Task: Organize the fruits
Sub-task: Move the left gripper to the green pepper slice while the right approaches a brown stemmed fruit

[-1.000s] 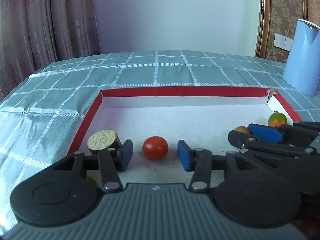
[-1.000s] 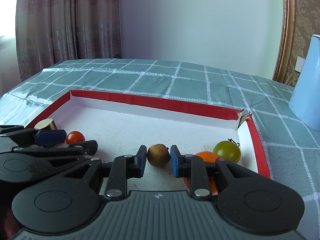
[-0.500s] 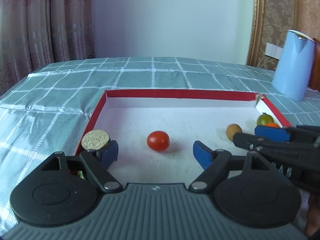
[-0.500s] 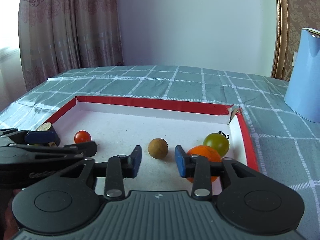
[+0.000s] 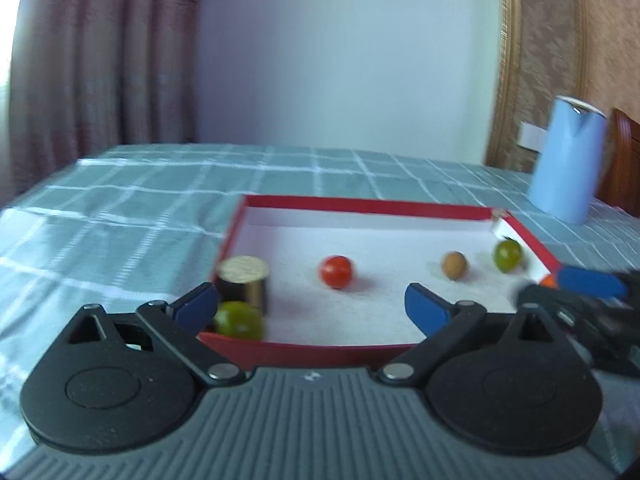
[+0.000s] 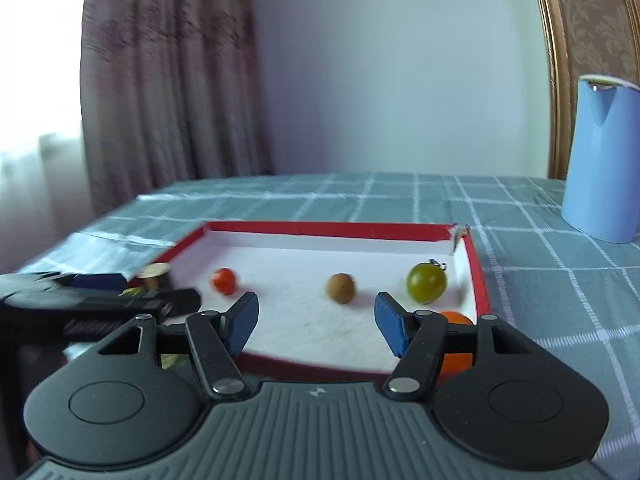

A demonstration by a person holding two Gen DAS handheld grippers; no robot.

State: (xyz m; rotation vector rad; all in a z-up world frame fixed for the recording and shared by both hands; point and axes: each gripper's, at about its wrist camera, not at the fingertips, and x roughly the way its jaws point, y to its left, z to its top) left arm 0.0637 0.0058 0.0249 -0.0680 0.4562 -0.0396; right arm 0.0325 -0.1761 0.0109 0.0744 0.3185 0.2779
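Observation:
A red-walled tray (image 5: 360,203) with a white floor holds a red tomato (image 5: 336,271), a brown round fruit (image 5: 454,265), a green tomato (image 5: 508,255), a dark cut cylinder piece (image 5: 244,283) and a second green fruit (image 5: 238,319) at the near left corner. My left gripper (image 5: 312,308) is open and empty, above the tray's near wall. My right gripper (image 6: 316,322) is open and empty, behind the near wall; the tray (image 6: 328,229), red tomato (image 6: 223,280), brown fruit (image 6: 340,288), green tomato (image 6: 426,283) and an orange fruit (image 6: 456,340) lie ahead.
A light blue jug (image 5: 566,160) stands on the checked green tablecloth (image 5: 120,216) at the back right, also in the right wrist view (image 6: 604,160). Curtains hang behind on the left. The right gripper shows at the left view's right edge (image 5: 580,296).
Both grippers have opened wide and pulled back and up from the tray. The right gripper let go of the brown fruit, which now lies on the tray floor.

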